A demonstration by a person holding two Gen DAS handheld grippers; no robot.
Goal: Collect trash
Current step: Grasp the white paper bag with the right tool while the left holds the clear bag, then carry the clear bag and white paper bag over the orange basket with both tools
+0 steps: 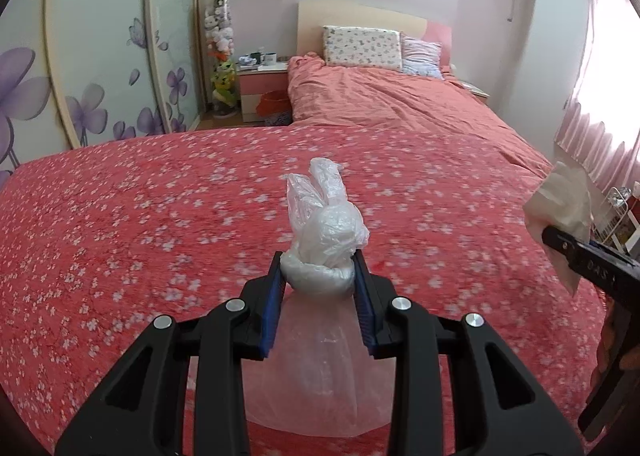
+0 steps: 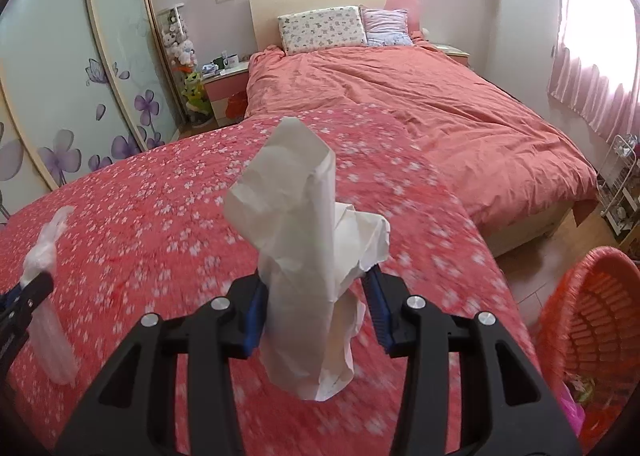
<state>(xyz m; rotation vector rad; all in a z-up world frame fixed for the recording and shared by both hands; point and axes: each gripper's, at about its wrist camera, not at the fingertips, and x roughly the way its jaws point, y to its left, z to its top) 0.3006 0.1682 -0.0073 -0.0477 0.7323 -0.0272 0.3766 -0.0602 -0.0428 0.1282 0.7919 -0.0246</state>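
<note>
Progress: both pieces of trash are lifted clear of the red flower-print bedspread (image 1: 160, 216); neither has been dropped yet. Judged from this, pickup is done and disposal remains.

Left tongs (image 1: 318, 268): partly closed, clenched on the knotted neck of the crumpled clear plastic bag (image 1: 328, 228). The bag's knot stands above the blue pads (image 1: 276, 296); its body hangs below them, over the bedspread.

Right tongs (image 2: 316, 288): partly closed, grasping the crumpled white paper tissue (image 2: 296, 216), which sticks up above the pads and trails below them.

The red woven plastic basket (image 2: 592, 320) stands on the floor, to the right of and below the right tongs, with some coloured items already inside. It is the likely drop point for both pieces.
</note>
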